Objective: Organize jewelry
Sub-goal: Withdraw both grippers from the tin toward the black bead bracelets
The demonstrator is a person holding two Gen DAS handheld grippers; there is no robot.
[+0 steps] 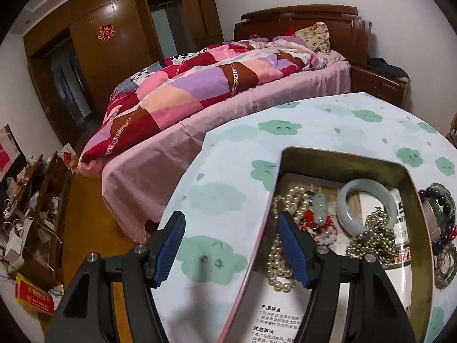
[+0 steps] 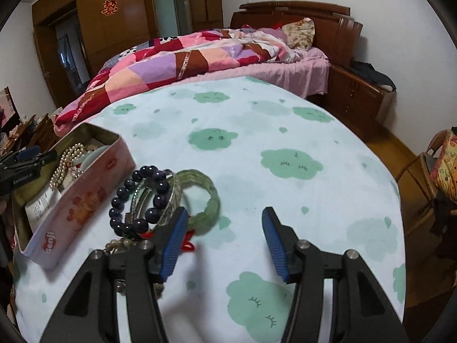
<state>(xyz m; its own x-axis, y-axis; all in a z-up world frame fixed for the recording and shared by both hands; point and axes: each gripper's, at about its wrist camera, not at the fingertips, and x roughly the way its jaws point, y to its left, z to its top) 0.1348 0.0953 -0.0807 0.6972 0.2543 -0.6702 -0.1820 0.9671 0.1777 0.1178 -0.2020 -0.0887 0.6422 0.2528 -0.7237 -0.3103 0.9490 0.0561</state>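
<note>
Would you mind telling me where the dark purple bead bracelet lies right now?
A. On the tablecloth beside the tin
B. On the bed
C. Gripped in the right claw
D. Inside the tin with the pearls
A: the bead bracelet rests on the tablecloth just outside the tin, next to the green bangle, while the right claw is open and empty.

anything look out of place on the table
Yes. Several bracelets lie loose on the tablecloth outside the tin: a dark bead bracelet, thin silver bangles and a green bangle, overlapping in a heap. The pearls and pale jade bangle are already inside.
</note>
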